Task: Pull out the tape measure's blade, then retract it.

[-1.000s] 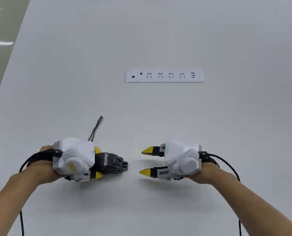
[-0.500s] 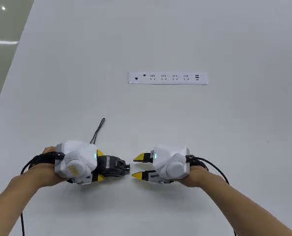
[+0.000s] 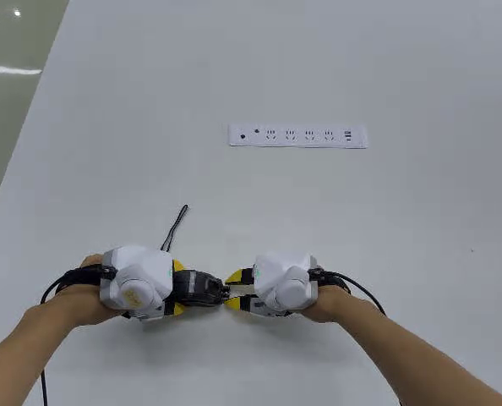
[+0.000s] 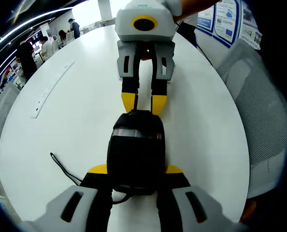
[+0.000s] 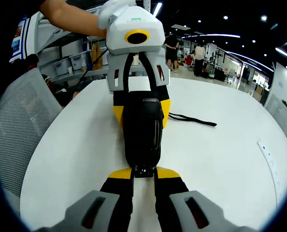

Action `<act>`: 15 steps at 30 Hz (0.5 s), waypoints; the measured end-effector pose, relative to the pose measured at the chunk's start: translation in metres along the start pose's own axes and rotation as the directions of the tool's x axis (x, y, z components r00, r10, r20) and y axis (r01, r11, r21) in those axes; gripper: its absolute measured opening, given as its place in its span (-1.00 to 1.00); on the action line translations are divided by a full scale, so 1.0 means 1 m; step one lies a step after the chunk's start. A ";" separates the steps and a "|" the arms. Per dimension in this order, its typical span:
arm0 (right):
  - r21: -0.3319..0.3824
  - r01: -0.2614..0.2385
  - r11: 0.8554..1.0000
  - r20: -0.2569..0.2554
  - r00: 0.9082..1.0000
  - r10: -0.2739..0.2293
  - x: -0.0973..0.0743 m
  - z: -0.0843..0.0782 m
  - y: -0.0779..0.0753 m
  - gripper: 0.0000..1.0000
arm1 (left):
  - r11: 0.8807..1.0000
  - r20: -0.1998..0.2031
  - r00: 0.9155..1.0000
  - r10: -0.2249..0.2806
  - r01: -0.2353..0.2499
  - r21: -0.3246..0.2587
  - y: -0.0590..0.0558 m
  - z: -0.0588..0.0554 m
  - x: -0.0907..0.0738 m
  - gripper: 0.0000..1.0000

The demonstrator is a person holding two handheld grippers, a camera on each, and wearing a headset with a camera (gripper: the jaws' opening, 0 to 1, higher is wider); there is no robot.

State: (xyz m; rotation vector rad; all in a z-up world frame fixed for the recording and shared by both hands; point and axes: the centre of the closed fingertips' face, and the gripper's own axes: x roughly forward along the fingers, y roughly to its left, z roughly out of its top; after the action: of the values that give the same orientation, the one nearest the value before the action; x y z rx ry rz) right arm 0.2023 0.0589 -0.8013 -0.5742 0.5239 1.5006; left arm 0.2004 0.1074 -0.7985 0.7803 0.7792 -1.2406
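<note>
A black tape measure [image 3: 202,288] sits on the white table [image 3: 335,220], held across its body by my left gripper [image 3: 177,288], which is shut on it. In the left gripper view the case [image 4: 136,154] sits between my yellow tips. My right gripper [image 3: 233,289] faces it nose to nose. In the right gripper view its tips [image 5: 144,173] press on both sides of the small hook tab [image 5: 143,170] at the front of the case [image 5: 142,125]. No blade length shows between the hook and the case.
The tape measure's thin black wrist strap [image 3: 175,227] trails across the table behind it. A white power strip [image 3: 297,135] lies further back. Mesh chairs [image 4: 259,111] stand at the table's edge. People stand far off in the room.
My right gripper has slid left up to the tape measure's front, and its jaws have narrowed around the hook. The left gripper has kept its hold and its place.
</note>
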 end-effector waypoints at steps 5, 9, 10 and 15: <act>0.003 -0.004 1.000 -0.001 1.000 0.004 0.002 -0.002 -0.001 -0.68 | 1.000 0.005 1.000 0.002 -0.002 -0.002 0.000 0.000 0.000 -0.41; 0.011 0.003 1.000 -0.001 1.000 -0.003 0.005 -0.006 -0.002 -0.72 | 1.000 0.009 1.000 0.005 -0.005 -0.005 0.001 -0.001 0.001 -0.41; 0.016 0.005 1.000 -0.002 1.000 -0.005 0.006 -0.006 -0.002 -0.73 | 1.000 0.009 1.000 0.006 -0.006 -0.005 0.001 -0.001 0.001 -0.41; 0.006 0.015 1.000 -0.019 1.000 -0.015 0.006 -0.007 -0.001 -0.76 | 1.000 0.006 1.000 0.008 -0.008 -0.007 0.001 -0.001 0.001 -0.41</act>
State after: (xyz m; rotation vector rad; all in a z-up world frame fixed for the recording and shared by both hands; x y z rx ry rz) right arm 0.2038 0.0589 -0.8102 -0.5872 0.5374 1.4799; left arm 0.2017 0.1081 -0.7995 0.7729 0.7750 -1.2315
